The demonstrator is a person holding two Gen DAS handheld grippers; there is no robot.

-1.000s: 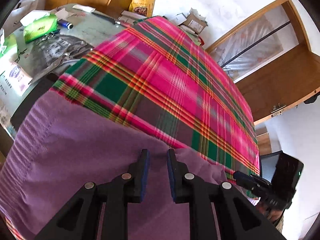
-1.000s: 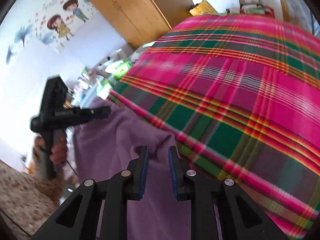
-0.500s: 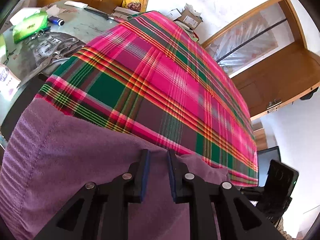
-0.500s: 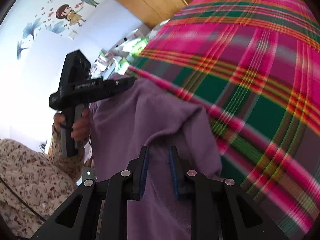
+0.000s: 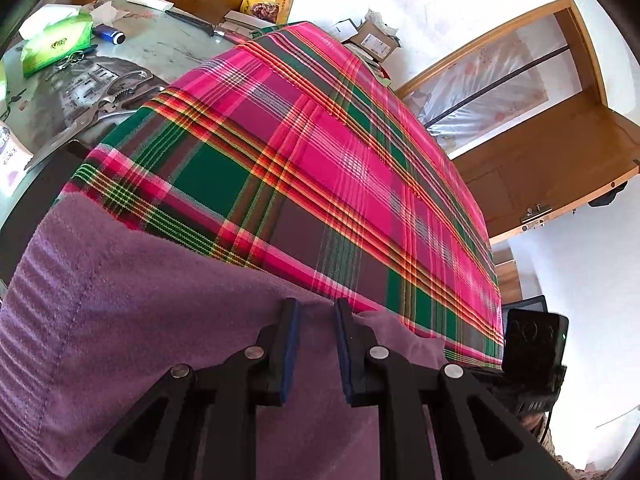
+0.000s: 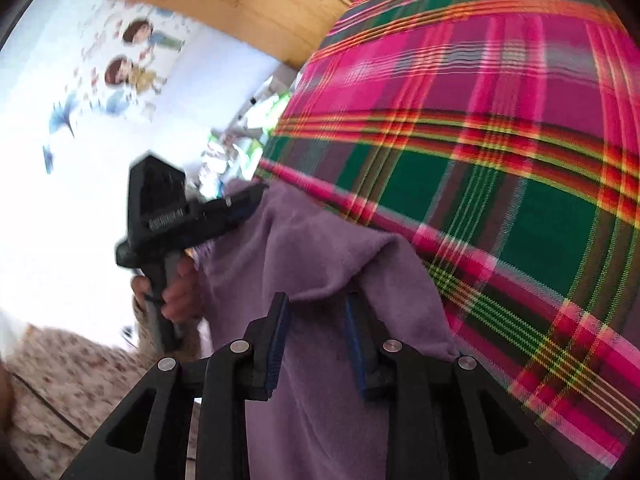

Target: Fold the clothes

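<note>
A purple garment lies on the near edge of a table spread with a pink, green and red plaid cloth. My left gripper is shut on a fold of its far edge. The right wrist view shows that gripper from the side, clamping the purple garment at its upper left corner. My right gripper sits at the garment's other corner, over the plaid cloth. Its jaws are opening, and the purple fold hangs loosely between the blue pads. The right gripper's black housing shows at lower right.
Left of the plaid cloth the table carries a green tissue pack, metal shears, a blue lighter and a knife. A wooden door stands at right. A hand and floral sleeve hold the left gripper.
The right gripper has dropped and rolled, and its jaws have spread wider around the purple fold. The left gripper has stayed almost in place, still clamped on the garment.
</note>
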